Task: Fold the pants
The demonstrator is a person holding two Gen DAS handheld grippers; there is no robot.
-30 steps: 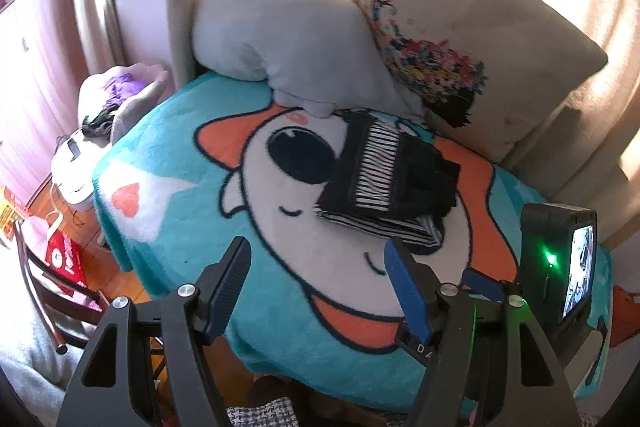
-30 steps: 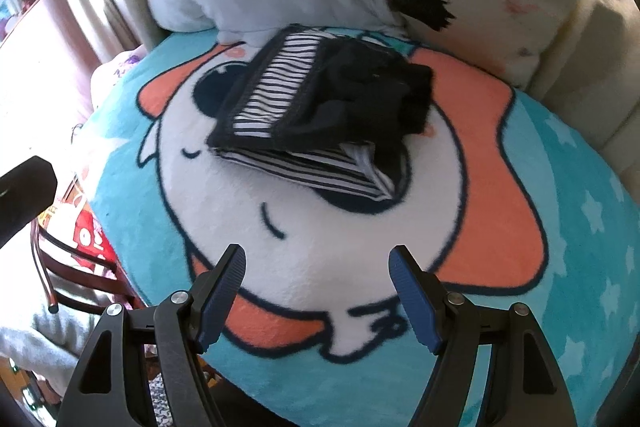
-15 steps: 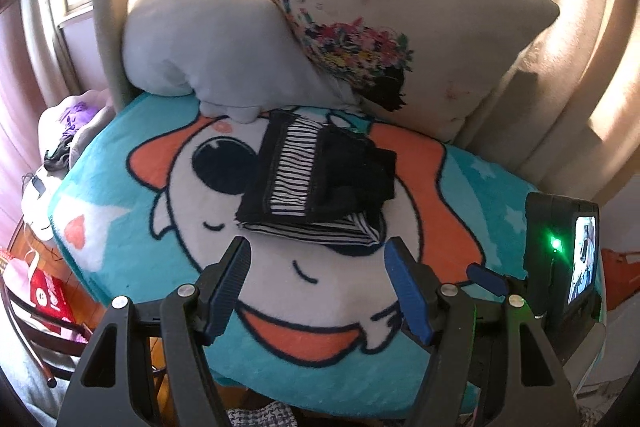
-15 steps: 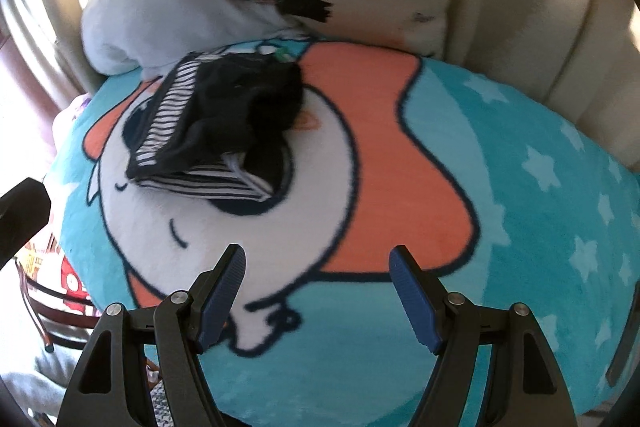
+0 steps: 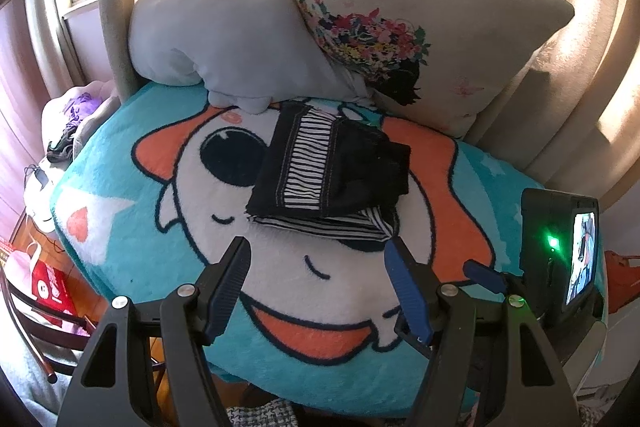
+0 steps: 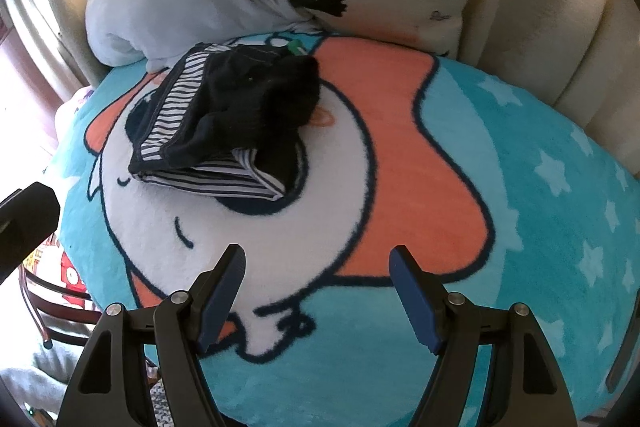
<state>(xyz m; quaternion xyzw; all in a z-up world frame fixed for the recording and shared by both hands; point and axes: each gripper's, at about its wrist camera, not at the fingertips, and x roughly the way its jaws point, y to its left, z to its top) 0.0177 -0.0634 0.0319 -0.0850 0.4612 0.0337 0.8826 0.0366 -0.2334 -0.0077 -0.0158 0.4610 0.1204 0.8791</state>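
The pants are black with a black-and-white striped lining, folded into a compact stack on the cartoon-print blanket. They also show in the right wrist view, upper left of centre. My left gripper is open and empty, hovering just short of the stack's near edge. My right gripper is open and empty, above the blanket, nearer than the pants and to their right. The right gripper's body with its small screen shows at the right of the left wrist view.
A grey plush pillow and a floral cushion lean against the beige sofa back right behind the pants. The blanket's near edge drops off toward a wooden floor with a chair and clutter at the left.
Both views have swung: the left wrist view has drawn closer to the folded pants, and the right wrist view has panned back toward them. The pants have not moved. Both grippers stay open.
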